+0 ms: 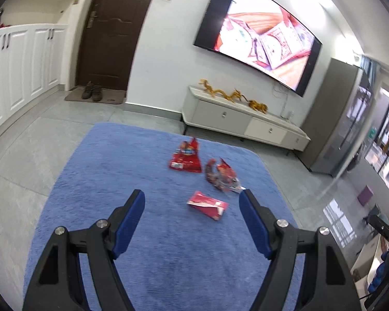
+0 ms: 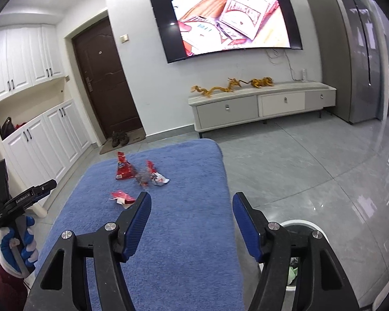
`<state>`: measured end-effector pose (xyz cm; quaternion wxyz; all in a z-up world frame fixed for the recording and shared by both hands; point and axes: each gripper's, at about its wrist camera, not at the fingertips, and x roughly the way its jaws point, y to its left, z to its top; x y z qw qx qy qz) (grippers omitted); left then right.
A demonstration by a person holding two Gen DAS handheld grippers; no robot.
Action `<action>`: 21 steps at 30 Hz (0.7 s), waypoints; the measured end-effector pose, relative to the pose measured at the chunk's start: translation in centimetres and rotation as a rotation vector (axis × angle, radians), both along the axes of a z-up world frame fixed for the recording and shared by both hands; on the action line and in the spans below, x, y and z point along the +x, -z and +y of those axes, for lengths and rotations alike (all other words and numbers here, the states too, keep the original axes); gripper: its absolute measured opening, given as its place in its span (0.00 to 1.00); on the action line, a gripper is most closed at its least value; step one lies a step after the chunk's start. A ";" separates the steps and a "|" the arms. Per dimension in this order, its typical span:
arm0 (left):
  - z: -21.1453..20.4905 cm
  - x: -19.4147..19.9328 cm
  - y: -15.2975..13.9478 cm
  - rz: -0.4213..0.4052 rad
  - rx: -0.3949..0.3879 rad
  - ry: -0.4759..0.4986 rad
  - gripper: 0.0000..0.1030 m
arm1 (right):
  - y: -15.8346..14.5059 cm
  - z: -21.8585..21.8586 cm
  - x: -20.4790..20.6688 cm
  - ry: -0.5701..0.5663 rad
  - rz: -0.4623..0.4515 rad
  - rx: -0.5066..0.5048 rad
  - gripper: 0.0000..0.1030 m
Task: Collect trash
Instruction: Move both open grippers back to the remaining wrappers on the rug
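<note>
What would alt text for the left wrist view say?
Three red crumpled snack wrappers lie on a blue fluffy rug, just beyond the left gripper, whose blue-padded fingers are spread open. Behind: a wall-mounted television.

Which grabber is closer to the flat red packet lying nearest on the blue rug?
Left. The left gripper hangs right by the flat red packet; the right gripper is off to the packet's right.

Three red wrappers [image 1: 185, 158] [image 1: 222, 175] [image 1: 207, 205] on one blue rug [image 1: 142, 171]; one bin [image 2: 298, 226].

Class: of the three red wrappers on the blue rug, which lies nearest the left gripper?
The flat red packet, lying just ahead of the open left gripper; the other two sit farther off.
</note>
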<state>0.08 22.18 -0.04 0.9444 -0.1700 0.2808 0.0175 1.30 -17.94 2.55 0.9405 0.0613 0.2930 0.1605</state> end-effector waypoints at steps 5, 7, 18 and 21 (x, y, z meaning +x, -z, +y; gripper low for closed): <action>2.2 0.0 0.9 0.009 -0.030 -0.045 0.72 | 0.2 0.8 0.6 -0.019 0.007 -0.004 0.61; 2.8 0.4 1.4 0.014 -0.040 -0.058 0.72 | 0.4 1.2 1.3 -0.023 0.015 -0.004 0.61; 1.6 4.3 4.3 0.062 -0.049 0.031 0.72 | 3.5 3.7 7.0 -0.075 0.077 -0.013 0.61; -0.3 6.4 5.3 0.089 -0.023 0.089 0.72 | 4.9 4.8 8.9 -0.102 0.105 -0.013 0.61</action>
